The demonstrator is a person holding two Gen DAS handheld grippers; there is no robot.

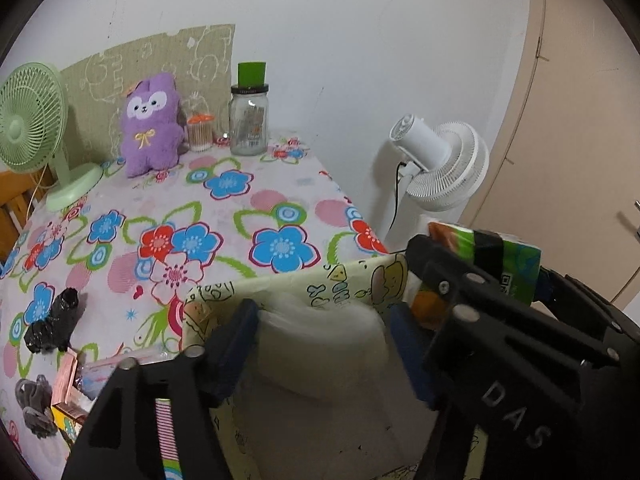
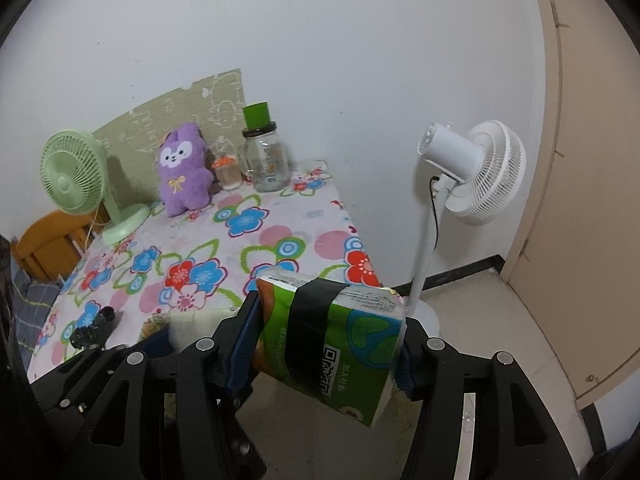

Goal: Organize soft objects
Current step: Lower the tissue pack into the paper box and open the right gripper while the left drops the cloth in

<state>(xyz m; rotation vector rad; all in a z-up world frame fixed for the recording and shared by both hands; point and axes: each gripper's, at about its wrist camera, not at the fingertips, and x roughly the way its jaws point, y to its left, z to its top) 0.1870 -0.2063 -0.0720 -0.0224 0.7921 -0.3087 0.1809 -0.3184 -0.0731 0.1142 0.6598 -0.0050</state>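
Note:
My left gripper stands open over a cartoon-printed storage box at the table's near right corner. A white, plastic-wrapped soft pack lies between its blue pads, inside the box. My right gripper is shut on a green tissue pack taped with a black band, held tilted in the air just right of the box. In the left wrist view that tissue pack shows above the box's right rim. A purple plush toy sits upright at the table's back. A black bundle lies near the left edge.
The flowered tablecloth also carries a green desk fan, a glass jar with a green cup on it, a swab holder, pink cartons and a grey item. A white standing fan and a beige door are on the right.

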